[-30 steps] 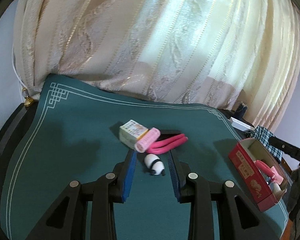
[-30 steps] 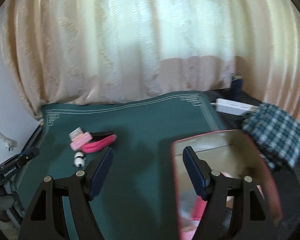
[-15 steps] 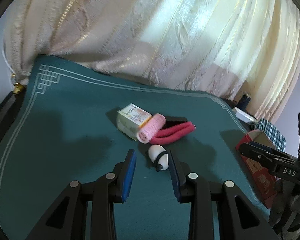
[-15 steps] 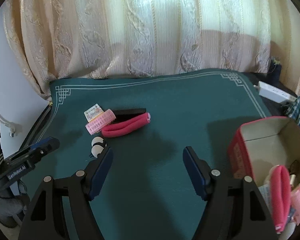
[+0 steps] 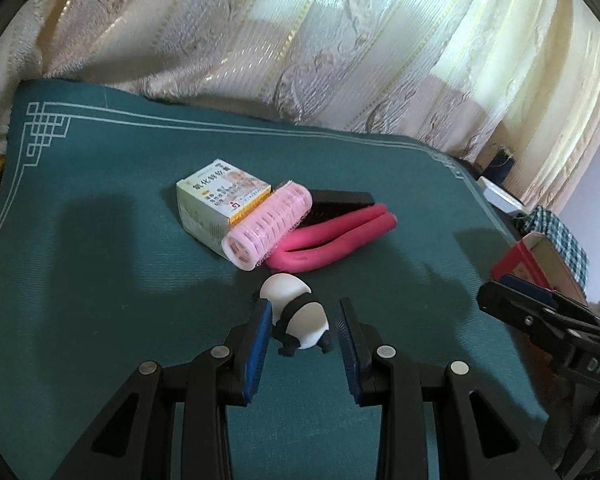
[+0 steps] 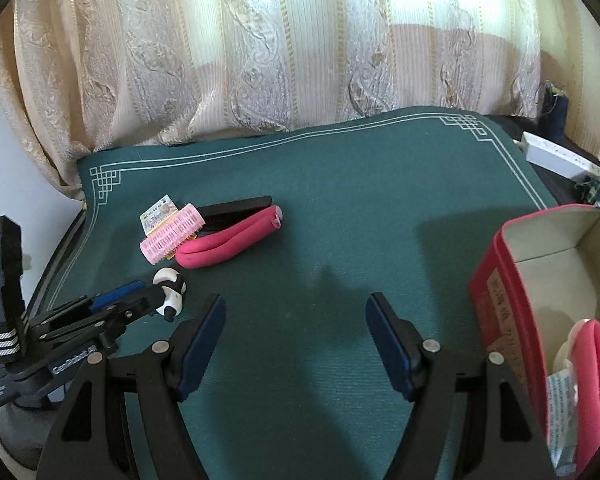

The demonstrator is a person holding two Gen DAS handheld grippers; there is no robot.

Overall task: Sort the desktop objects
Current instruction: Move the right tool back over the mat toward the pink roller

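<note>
- Left gripper (image 5: 303,330): jaws narrowed but not clamped. Panda figurine (image 5: 300,317) is seen between the blue pads; a gap shows on the right pad side, the left pad is at or very near its flank. Contact cannot be confirmed, no grip is seen.
- The panda is lying on the green mat (image 5: 100,240), head end pointed away from the left gripper, past the fingertips.
- Just beyond the panda: pink hair roller (image 5: 266,226), lying on its side, open end toward the left gripper.
- The roller is leaned against a small printed medicine box (image 5: 216,200), which is beyond it and to the left.
- Right of the roller, touching it: a folded hot-pink foam curler (image 5: 336,240). A black comb (image 5: 340,202) is partly tucked behind roller and curler.
- Far right of the left gripper: red box (image 5: 536,264), open top, partly hidden by the other tool's body.
- Right gripper (image 6: 296,344): jaws spread wide, nothing between them, only bare mat below.
- To its right, close: the red box wall (image 6: 500,292). Inside, another pink foam curler (image 6: 592,376) and some pale items are seen; those cannot be identified.
- To its left and ahead: the left tool with the panda at its tips, then the roller/curler/comb cluster further out.
- Beyond the mat's far edge: patterned cream curtain (image 6: 300,40). Far right: white power strip (image 6: 556,156) and checked cloth (image 5: 560,232).
</note>
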